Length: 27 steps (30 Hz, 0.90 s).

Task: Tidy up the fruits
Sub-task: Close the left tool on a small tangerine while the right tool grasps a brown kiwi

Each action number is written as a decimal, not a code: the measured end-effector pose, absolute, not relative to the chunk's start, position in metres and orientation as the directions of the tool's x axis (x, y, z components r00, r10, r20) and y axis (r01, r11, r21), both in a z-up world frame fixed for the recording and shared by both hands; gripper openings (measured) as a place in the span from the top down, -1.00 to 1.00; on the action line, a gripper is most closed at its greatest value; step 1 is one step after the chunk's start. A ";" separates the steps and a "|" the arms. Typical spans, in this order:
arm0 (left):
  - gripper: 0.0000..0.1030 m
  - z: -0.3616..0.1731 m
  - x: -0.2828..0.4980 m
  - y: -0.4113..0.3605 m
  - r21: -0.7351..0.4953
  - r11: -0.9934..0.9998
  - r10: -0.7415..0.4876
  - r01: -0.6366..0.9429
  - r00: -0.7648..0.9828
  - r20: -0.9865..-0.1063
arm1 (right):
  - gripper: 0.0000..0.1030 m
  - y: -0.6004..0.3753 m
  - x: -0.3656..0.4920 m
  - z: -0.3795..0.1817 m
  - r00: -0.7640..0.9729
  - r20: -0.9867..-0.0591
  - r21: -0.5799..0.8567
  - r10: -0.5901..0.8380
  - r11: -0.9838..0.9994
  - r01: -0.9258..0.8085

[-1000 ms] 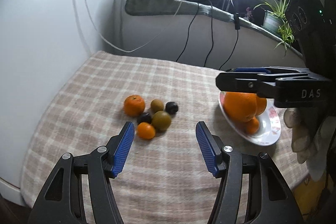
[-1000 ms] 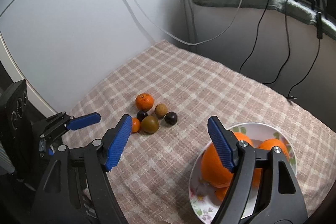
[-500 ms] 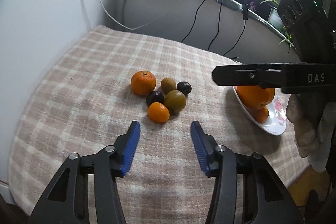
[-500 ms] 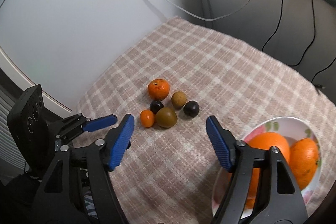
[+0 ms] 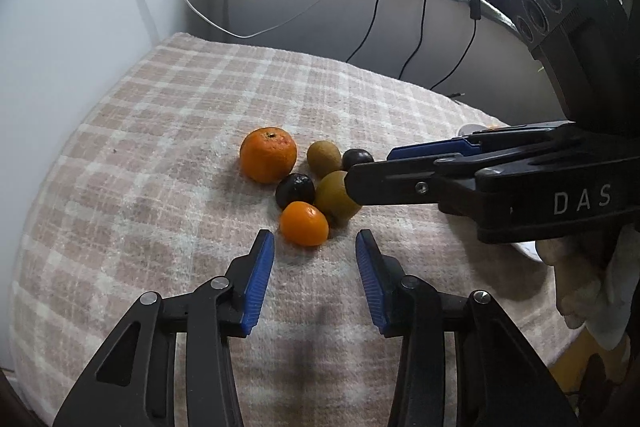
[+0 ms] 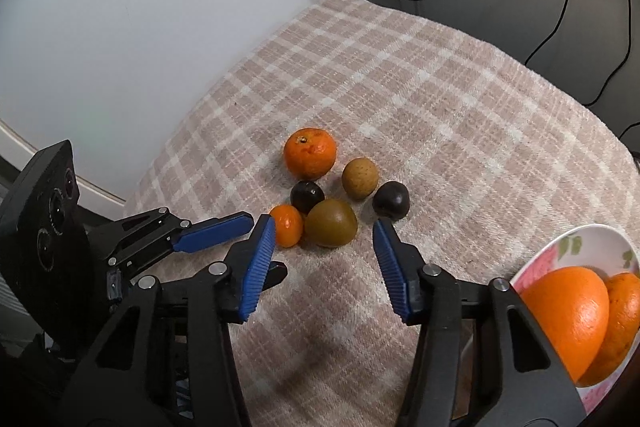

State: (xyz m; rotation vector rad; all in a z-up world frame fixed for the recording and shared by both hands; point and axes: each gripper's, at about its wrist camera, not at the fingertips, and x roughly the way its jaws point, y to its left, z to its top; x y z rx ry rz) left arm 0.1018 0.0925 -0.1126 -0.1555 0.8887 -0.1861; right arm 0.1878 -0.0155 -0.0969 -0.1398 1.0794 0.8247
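On the checked cloth [image 5: 160, 131] over the counter, six loose fruits lay clustered, with the small orange [image 5: 304, 223] at the near edge of the cluster, touching the green-brown fruit [image 5: 334, 195] and the dark plum [image 5: 295, 190] behind it. The big mandarin [image 5: 268, 155] sat at the far left of the small orange, the tan fruit [image 6: 360, 177] and a second dark plum [image 6: 391, 199] beyond. Judged by its look, the small orange should be light, firm and a little slick, with a thin skin that would bruise; a hold across its widest part seemed best, from the sides away from its neighbours. The left tool [image 5: 315, 247] was open and empty, low and level just short of the small orange, lined up on it. The right tool [image 6: 324, 235] was open and empty too, angled down near the green-brown fruit. Well to the right of the small orange, the floral plate [image 6: 576, 247] already held large oranges [image 6: 568, 311]
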 end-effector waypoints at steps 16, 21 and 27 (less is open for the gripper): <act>0.28 -0.123 0.115 0.095 -0.221 0.972 -0.226 0.083 0.600 -0.767 | 0.15 -0.005 0.200 -0.119 0.153 -0.842 0.330 0.517 0.719 -0.611; 0.36 -0.123 0.116 0.096 -0.229 0.970 -0.229 0.078 0.599 -0.767 | 0.27 -0.004 0.203 -0.125 0.144 -0.847 0.335 0.511 0.725 -0.602; 0.50 -0.125 0.118 0.096 -0.232 0.970 -0.231 0.077 0.600 -0.766 | 0.39 -0.003 0.205 -0.129 0.136 -0.846 0.350 0.516 0.728 -0.589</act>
